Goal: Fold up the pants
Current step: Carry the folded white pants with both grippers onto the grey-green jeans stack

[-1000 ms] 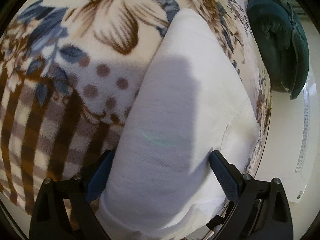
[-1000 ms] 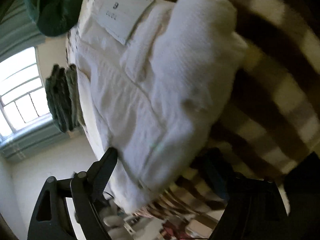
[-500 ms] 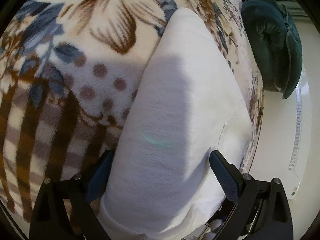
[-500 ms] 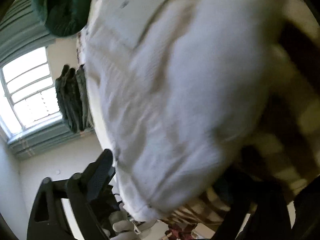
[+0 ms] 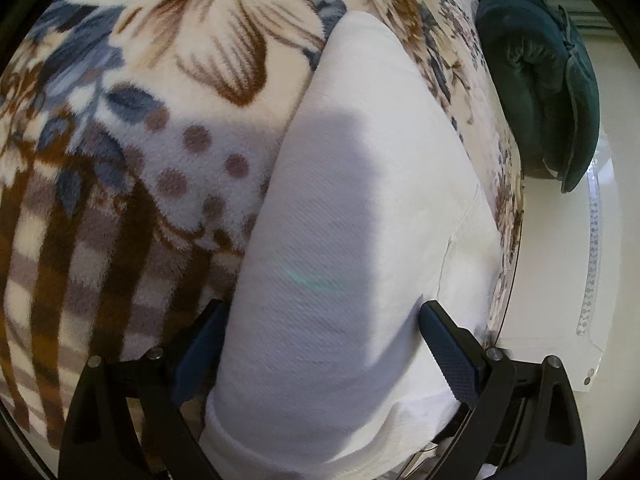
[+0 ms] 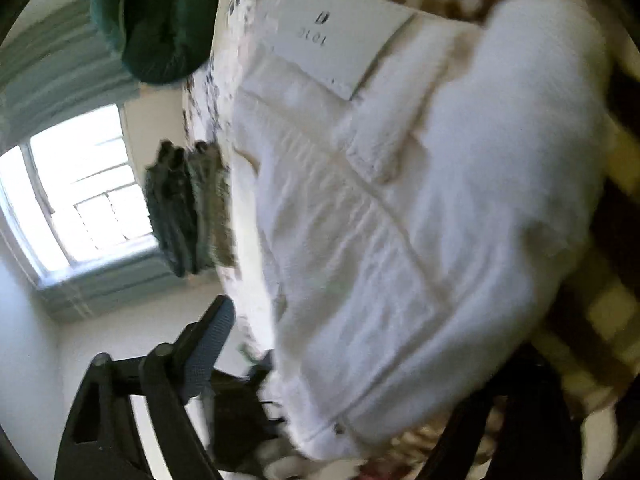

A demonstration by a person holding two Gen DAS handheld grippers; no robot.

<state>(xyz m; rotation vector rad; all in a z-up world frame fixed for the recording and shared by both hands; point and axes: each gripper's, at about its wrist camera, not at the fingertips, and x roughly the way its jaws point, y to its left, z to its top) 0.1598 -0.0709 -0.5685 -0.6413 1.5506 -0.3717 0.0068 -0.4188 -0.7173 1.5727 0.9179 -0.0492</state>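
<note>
White folded pants (image 5: 360, 208) lie on a floral and plaid blanket (image 5: 132, 128). My left gripper (image 5: 320, 344) is open, its two blue-padded fingers straddling the near end of the folded pants. In the right wrist view the pants (image 6: 400, 208) show the waistband and a label patch (image 6: 344, 36). My right gripper (image 6: 360, 352) is open around the pants' waist end; its right finger is dark and mostly hidden by the fabric.
A dark green cushion (image 5: 548, 76) lies at the blanket's far edge by a pale wall; it also shows in the right wrist view (image 6: 160, 16). A stack of folded dark garments (image 6: 188, 208) sits near a bright window (image 6: 72, 188).
The left view has barely shifted. The right gripper has swung over the pants, first closer, then back, with motion blur; the label is in view again.
</note>
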